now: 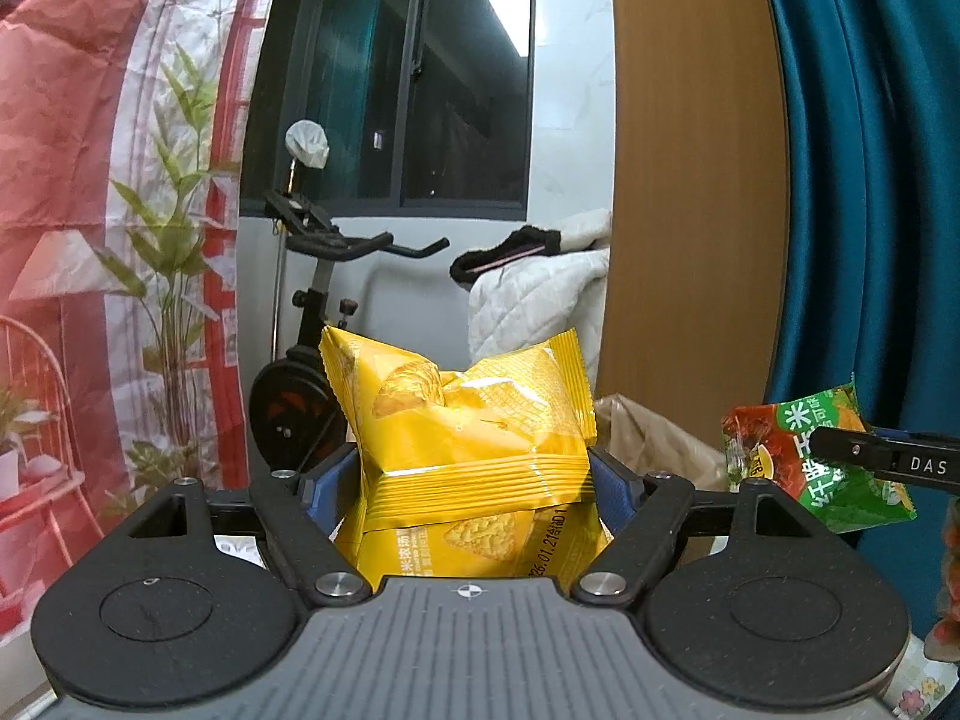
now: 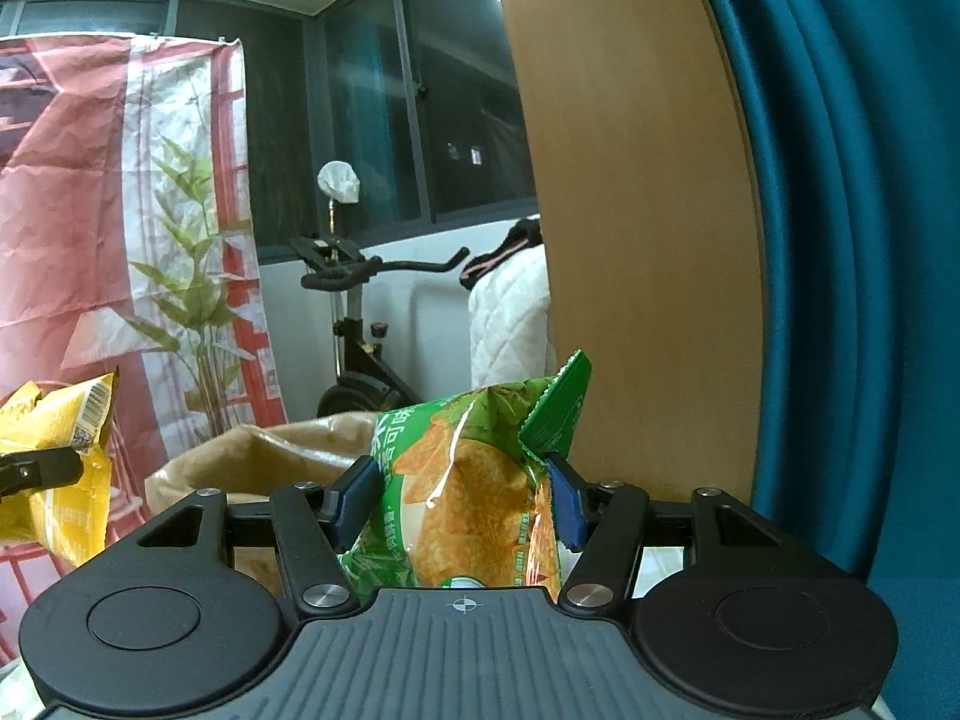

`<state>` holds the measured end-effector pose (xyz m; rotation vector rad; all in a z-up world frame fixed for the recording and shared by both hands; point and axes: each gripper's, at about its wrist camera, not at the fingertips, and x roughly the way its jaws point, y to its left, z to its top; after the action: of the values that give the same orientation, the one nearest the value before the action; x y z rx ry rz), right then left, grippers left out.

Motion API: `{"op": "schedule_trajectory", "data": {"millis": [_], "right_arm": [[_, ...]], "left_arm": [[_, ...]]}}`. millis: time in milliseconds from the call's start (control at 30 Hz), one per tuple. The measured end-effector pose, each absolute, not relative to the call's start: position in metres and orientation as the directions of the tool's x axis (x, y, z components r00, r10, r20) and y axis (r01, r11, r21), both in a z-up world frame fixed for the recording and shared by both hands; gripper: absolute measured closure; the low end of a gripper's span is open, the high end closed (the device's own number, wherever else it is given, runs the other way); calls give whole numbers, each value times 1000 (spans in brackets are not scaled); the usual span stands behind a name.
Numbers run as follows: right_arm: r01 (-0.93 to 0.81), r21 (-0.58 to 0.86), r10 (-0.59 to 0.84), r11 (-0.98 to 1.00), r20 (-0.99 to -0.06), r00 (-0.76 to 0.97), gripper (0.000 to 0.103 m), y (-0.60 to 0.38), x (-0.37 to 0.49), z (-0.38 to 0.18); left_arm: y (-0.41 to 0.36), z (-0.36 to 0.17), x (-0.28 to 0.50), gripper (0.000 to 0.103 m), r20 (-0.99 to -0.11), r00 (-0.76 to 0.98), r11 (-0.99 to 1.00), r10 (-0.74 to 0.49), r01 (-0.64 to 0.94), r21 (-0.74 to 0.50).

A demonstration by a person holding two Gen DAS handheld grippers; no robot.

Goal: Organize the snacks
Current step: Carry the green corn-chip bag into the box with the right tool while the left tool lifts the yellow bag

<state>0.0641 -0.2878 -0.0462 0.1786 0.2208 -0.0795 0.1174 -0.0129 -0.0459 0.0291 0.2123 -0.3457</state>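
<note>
Both tools are up in the air and both are loaded. The left tool (image 1: 477, 480) has its two blue pads pressed in on a yellow snack bag (image 1: 468, 438), the packet puffed out above the pads and its lower half hanging down toward the tool's body, a printed date just readable on the bottom flap. Over on the right tool (image 2: 459, 498), the pads pinch a green snack bag (image 2: 474, 480) with chips pictured on the front; its serrated top edge sticks up past the right-hand pad. From the left wrist view, that green bag (image 1: 822, 456) shows off to the right of the tool, with a dark finger (image 1: 888, 456) of the right tool across it. From the right wrist view, the yellow bag (image 2: 60, 468) hangs off to the left, barcode side showing, a dark finger of the left tool clamped across its middle. Now the container: a brown paper bag (image 2: 270, 462) stands open just ahead of and below the right tool, between the two packets, mouth wide, rim crumpled; whether anything lies inside it cannot be told. The same paper bag (image 1: 654, 438) peeks out behind the yellow packet, ahead and right of the left tool. Further ahead stand an exercise bike (image 1: 312, 324), a wooden panel (image 2: 630, 210) and a teal curtain (image 2: 852, 240).
</note>
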Motion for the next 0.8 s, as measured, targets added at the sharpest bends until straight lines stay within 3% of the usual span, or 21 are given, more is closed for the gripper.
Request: {"op": "schedule_trajectory", "data": {"millis": [600, 800], "right_arm": [[25, 132, -2, 991, -176, 984, 48, -286, 155, -7], [2, 106, 21, 994, -222, 975, 48, -277, 206, -15]], "left_arm": [[-28, -14, 183, 22, -182, 937, 949, -297, 311, 58], [-47, -12, 217, 22, -197, 942, 949, -272, 297, 108]]}}
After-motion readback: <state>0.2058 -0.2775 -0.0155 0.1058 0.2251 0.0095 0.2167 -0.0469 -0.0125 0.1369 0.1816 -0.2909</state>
